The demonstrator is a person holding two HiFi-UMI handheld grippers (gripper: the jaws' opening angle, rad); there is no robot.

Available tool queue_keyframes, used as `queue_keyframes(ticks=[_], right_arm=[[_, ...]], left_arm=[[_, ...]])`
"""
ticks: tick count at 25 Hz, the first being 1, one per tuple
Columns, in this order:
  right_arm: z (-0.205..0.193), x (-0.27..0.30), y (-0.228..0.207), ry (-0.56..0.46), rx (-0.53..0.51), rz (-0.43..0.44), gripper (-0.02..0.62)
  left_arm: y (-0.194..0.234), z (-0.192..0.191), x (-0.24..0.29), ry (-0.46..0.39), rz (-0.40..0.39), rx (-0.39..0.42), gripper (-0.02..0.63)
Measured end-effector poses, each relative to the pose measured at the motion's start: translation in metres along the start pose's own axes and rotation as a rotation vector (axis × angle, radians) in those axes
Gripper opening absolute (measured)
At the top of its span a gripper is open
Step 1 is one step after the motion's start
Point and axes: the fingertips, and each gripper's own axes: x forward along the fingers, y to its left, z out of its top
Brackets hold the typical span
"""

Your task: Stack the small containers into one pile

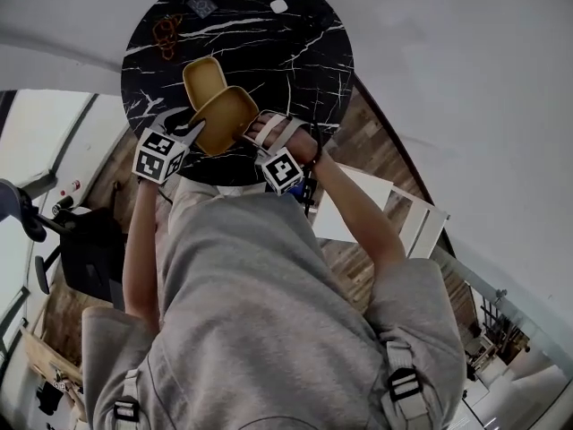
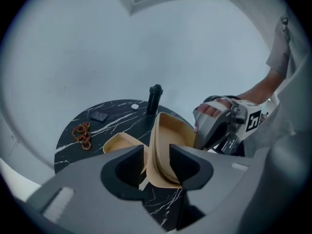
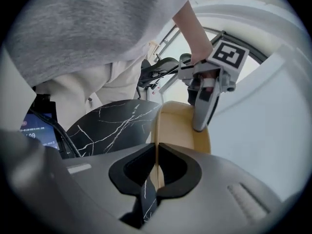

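Two shallow tan containers are over a round black marble table (image 1: 295, 61). One container (image 1: 204, 81) lies flat on the tabletop and shows again in the left gripper view (image 2: 117, 143). The other container (image 1: 229, 119) is tilted on edge above the table's near side. My right gripper (image 3: 156, 167) is shut on its thin rim (image 3: 157, 130). My left gripper (image 2: 156, 162) stands open, with the opposite wall of that tilted container (image 2: 168, 145) between its jaws. In the head view the left gripper (image 1: 191, 131) is at the container's left and the right gripper (image 1: 254, 134) at its right.
A string of brown beads (image 1: 166, 36), a small dark card (image 1: 202, 5) and a small white object (image 1: 278, 6) lie on the far part of the table. A black bottle (image 2: 154, 100) stands at the far edge. White floor surrounds the table.
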Motion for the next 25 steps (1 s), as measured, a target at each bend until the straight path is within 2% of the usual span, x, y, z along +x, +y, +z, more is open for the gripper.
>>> queue_keyframes(ticks=[1, 2, 4, 6, 8, 10, 11, 12, 13, 15, 17, 19, 21, 23, 25], right_arm=[[0.001, -0.001, -0.004, 0.001, 0.001, -0.011, 0.041], [0.000, -0.002, -0.006, 0.002, 0.010, -0.011, 0.045], [-0.002, -0.003, -0.005, 0.000, 0.046, -0.003, 0.051], [-0.009, -0.003, -0.011, 0.006, 0.093, -0.049, 0.067], [-0.018, -0.007, -0.025, 0.020, 0.183, -0.115, 0.103], [-0.032, -0.014, -0.043, 0.042, 0.299, -0.192, 0.118], [-0.041, -0.018, -0.051, 0.056, 0.370, -0.226, 0.072], [-0.054, -0.021, -0.057, 0.072, 0.464, -0.251, 0.032], [-0.068, -0.024, -0.061, 0.086, 0.591, -0.267, 0.032], [-0.096, -0.026, -0.073, 0.081, 0.949, -0.299, 0.045], [-0.113, -0.021, -0.088, 0.013, 1.341, -0.326, 0.108], [-0.114, -0.007, -0.098, -0.088, 1.630, -0.285, 0.170], [-0.103, 0.010, -0.106, -0.180, 1.800, -0.206, 0.181], [-0.092, 0.024, -0.114, -0.243, 1.908, -0.148, 0.179], [-0.088, 0.035, -0.120, -0.277, 1.998, -0.133, 0.169]], left_arm=[[0.002, -0.003, 0.005, 0.044, 0.017, 0.021, 0.157], [0.004, -0.006, 0.010, 0.082, 0.033, 0.035, 0.102], [0.010, -0.008, 0.018, 0.121, 0.048, 0.006, 0.027], [0.017, -0.012, 0.025, 0.118, 0.016, -0.110, 0.025], [0.024, -0.018, 0.029, 0.099, -0.013, -0.236, 0.023], [0.035, -0.021, 0.026, 0.074, 0.013, -0.302, 0.023], [0.043, -0.020, 0.024, 0.059, 0.043, -0.320, 0.023], [0.051, -0.018, 0.022, 0.042, 0.077, -0.337, 0.023], [0.059, -0.016, 0.022, 0.023, 0.109, -0.355, 0.023], [0.073, -0.013, 0.025, -0.020, 0.164, -0.394, 0.025], [0.087, -0.011, 0.026, -0.056, 0.214, -0.422, 0.025], [0.097, -0.007, 0.024, -0.088, 0.244, -0.431, 0.025], [0.103, 0.001, 0.022, -0.121, 0.250, -0.423, 0.025], [0.106, 0.008, 0.022, -0.149, 0.246, -0.399, 0.025], [0.108, 0.015, 0.022, -0.170, 0.235, -0.376, 0.025]])
